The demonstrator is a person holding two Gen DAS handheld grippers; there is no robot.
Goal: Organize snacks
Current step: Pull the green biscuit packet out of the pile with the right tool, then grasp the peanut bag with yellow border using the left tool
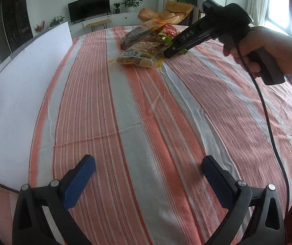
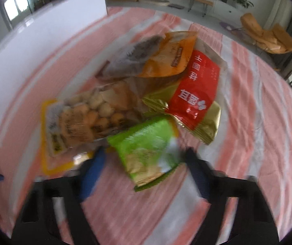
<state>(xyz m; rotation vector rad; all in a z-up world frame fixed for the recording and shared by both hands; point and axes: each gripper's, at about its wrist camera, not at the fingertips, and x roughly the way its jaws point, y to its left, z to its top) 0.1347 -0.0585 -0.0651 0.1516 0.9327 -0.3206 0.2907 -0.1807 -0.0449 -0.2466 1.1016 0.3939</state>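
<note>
Item: four snack packets, heaped together on a worktop covered by a pink-and-white striped cloth, toward its far side. A white board is stood along the left edge.

Contents of the heap, as seen from the right wrist view: a green packet nearest, a red-and-gold packet beyond it to the right, a clear biscuit packet with yellow border to the left, and an orange packet farthest.

Right gripper: its jaws are held wide, with the near end of the green packet lying between them; no contact can be confirmed through the blur. The packet's long axis is judged to run roughly away from the jaws, slanted slightly left, so the fingers straddle its narrow width.

Left gripper: held low over bare cloth at the near side, jaws wide and empty, well apart from the heap.

The right hand is judged the nearer; the green packet is the likely next pick.
</note>
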